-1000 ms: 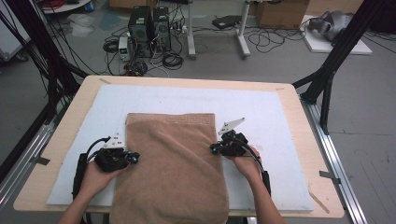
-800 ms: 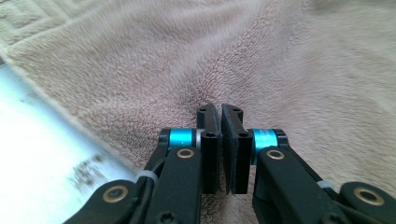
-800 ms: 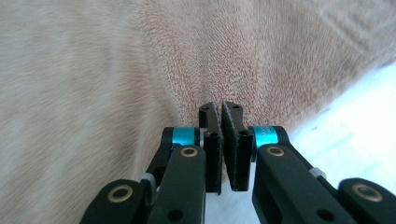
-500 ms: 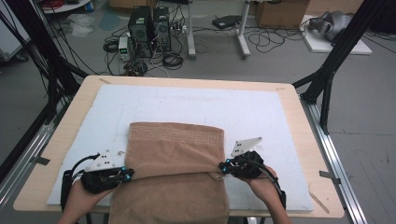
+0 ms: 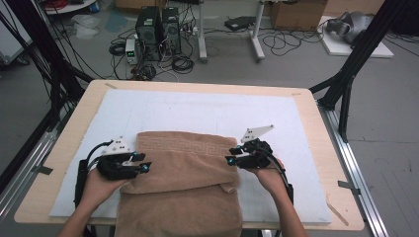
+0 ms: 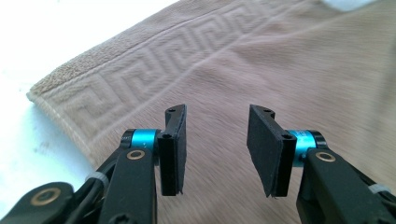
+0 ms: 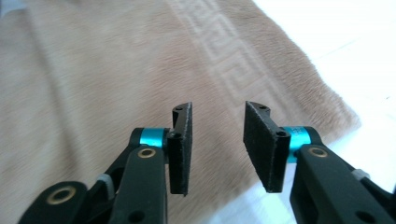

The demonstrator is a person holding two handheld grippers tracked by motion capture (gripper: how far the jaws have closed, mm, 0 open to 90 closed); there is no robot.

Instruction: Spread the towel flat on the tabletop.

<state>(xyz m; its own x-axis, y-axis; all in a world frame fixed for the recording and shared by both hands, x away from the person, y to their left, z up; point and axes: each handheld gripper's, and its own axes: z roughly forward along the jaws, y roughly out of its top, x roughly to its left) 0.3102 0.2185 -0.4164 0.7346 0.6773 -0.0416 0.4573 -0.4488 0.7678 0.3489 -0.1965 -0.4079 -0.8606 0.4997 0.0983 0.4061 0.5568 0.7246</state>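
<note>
A brown towel [image 5: 183, 168] with a key-pattern border lies folded on the white mat [image 5: 197, 111], its upper layer doubled over toward me. My left gripper [image 5: 146, 163] hovers at the towel's left edge and my right gripper [image 5: 230, 155] at its right edge. In the left gripper view the left gripper [image 6: 215, 140] has just been opening, with nothing between the jaws and the towel [image 6: 280, 60] below. In the right gripper view the right gripper [image 7: 217, 135] has likewise just been opening, empty, over the towel [image 7: 93, 70] near its corner.
The mat covers most of the wooden table [image 5: 316, 118]. The towel's near end hangs over the table's front edge. Black frame legs [image 5: 346, 84] stand at the table's sides, with computers and cables [image 5: 158, 34] on the floor beyond.
Both grippers drew the towel's far edge toward me, folding it over. They have since let go, opened, and lifted slightly off the towel.
</note>
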